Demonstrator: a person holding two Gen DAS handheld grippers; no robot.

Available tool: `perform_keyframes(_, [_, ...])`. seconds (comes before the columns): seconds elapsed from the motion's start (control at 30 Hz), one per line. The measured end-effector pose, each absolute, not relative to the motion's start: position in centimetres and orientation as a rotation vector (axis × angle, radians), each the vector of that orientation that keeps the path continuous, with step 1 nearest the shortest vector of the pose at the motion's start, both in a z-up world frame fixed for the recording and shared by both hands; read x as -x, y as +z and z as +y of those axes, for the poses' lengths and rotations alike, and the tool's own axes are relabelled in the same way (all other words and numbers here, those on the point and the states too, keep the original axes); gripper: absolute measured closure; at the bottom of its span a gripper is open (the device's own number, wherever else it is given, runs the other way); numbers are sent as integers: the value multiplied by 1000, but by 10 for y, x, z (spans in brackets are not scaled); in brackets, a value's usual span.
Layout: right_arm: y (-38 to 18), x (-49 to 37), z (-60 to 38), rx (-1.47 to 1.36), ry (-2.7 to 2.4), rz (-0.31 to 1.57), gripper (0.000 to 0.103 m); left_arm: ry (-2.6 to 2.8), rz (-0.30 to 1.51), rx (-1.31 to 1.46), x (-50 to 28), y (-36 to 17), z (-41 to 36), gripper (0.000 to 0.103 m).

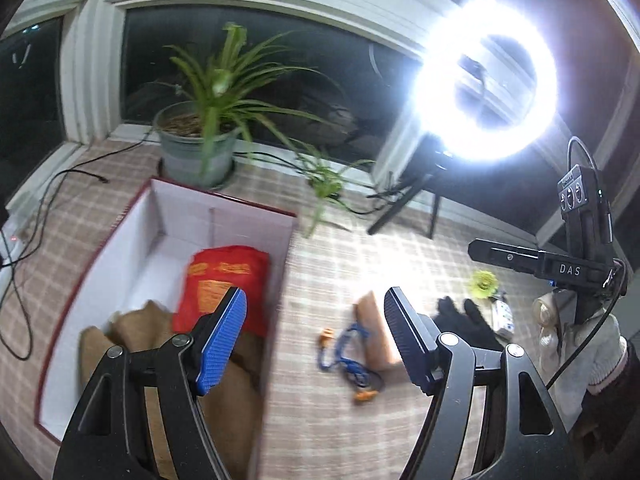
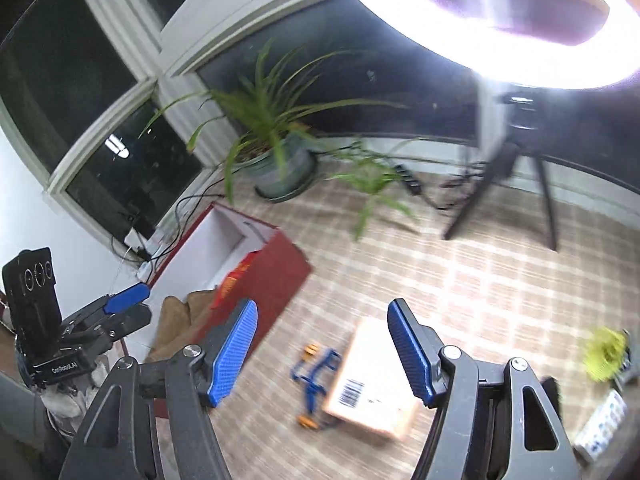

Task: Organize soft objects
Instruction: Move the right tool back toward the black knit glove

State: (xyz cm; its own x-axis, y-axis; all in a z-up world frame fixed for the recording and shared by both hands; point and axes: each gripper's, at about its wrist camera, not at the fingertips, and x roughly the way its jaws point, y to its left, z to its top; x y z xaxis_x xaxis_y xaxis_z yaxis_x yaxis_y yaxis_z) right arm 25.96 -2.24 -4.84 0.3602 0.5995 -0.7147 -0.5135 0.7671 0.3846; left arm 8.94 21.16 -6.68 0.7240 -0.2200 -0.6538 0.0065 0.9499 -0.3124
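Observation:
My left gripper [image 1: 316, 296] is open with nothing between its blue pads, above the right wall of a red box [image 1: 224, 200] with a white inside. In the box lie a red bag [image 1: 224, 280] and brown cloth [image 1: 148, 324]. My right gripper [image 2: 323, 308] is open and empty over a small cardboard box [image 2: 368, 380] and a blue strap with orange clips [image 2: 314, 376]. Black gloves [image 1: 468, 316] lie to the right of the cardboard box [image 1: 374, 320]. The left gripper [image 2: 140, 306] also shows at the left edge, over the red box [image 2: 276, 272].
A potted plant [image 1: 196, 148] stands behind the red box by the window. A bright ring light [image 1: 484, 92] on a tripod stands at the back right. A yellow-green object [image 1: 484, 282] and a white pack [image 1: 504, 314] lie at the right. Cables [image 1: 24, 248] run along the left.

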Motion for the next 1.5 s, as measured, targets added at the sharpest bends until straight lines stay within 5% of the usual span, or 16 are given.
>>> perform_keyframes(0.37, [-59,-237,-110,-217,645,925,23,-212,826,294,-84,-93,160,31])
perform_keyframes(0.9, [-90,-185,-262,-346,431,934,23,-300,928,273,-54,-129,97,31])
perform_keyframes(1.5, [-185,-181,-303,-697,488,1117,30,-458,1029,110,-163,-150,-12,31])
